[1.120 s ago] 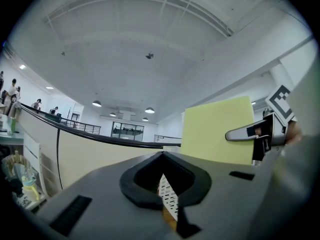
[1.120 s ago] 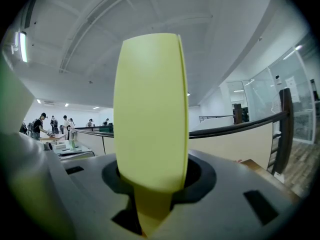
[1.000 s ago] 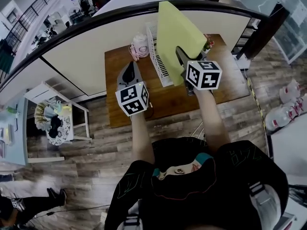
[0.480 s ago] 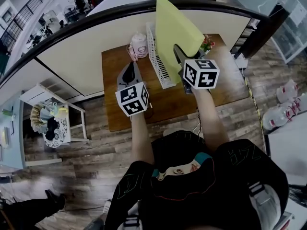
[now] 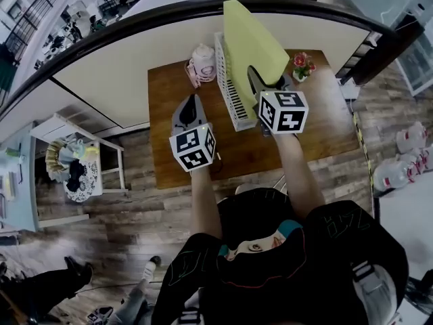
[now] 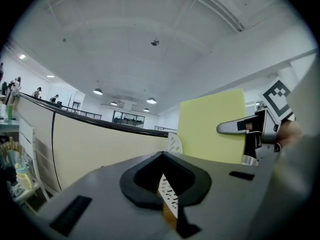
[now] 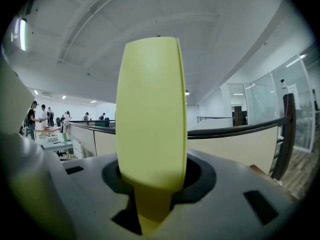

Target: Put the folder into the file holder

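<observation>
A pale yellow-green folder (image 5: 249, 40) stands upright above the wooden table (image 5: 318, 131), just right of the white slotted file holder (image 5: 230, 90). My right gripper (image 5: 258, 81) is shut on its near lower edge. In the right gripper view the folder (image 7: 150, 119) rises straight out from between the jaws. My left gripper (image 5: 190, 101) hovers left of the holder, shut with nothing in it. In the left gripper view I see the folder (image 6: 212, 129), the right gripper (image 6: 240, 128) on it, and the holder's white end (image 6: 174, 143).
A pink and white pot (image 5: 202, 61) sits at the table's far left corner and a small flower pot (image 5: 302, 63) at the far right. A curved black rail (image 5: 135, 20) runs behind the table. A white side table (image 5: 81, 164) stands on the floor to the left.
The camera has shifted slightly. Both grippers and the folder keep about the same places relative to the file holder.
</observation>
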`<state>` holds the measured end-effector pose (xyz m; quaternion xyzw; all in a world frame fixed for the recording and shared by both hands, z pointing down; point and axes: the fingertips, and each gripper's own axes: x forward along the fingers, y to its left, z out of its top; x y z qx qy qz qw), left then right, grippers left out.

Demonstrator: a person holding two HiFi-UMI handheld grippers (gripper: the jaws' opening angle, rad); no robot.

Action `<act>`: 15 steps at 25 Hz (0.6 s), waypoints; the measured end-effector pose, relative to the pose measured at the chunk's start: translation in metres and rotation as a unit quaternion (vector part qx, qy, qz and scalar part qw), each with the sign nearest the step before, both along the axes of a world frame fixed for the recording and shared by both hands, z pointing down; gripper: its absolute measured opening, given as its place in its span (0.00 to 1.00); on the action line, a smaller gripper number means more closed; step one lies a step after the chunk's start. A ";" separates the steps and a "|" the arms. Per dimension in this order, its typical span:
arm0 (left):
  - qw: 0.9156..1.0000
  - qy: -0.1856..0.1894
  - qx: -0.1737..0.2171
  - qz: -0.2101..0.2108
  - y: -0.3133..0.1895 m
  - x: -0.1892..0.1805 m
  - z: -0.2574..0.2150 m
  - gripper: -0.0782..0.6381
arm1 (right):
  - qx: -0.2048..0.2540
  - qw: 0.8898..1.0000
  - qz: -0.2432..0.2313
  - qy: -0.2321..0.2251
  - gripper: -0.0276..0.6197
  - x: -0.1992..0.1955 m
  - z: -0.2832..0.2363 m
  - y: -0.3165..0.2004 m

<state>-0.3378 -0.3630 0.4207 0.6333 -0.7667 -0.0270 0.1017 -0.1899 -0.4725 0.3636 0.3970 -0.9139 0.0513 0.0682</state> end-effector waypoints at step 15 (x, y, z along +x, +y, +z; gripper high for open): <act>0.999 0.004 -0.047 -0.010 -0.009 -0.003 0.027 0.10 | -0.006 0.999 -0.009 -0.034 0.29 -0.020 0.001 -0.021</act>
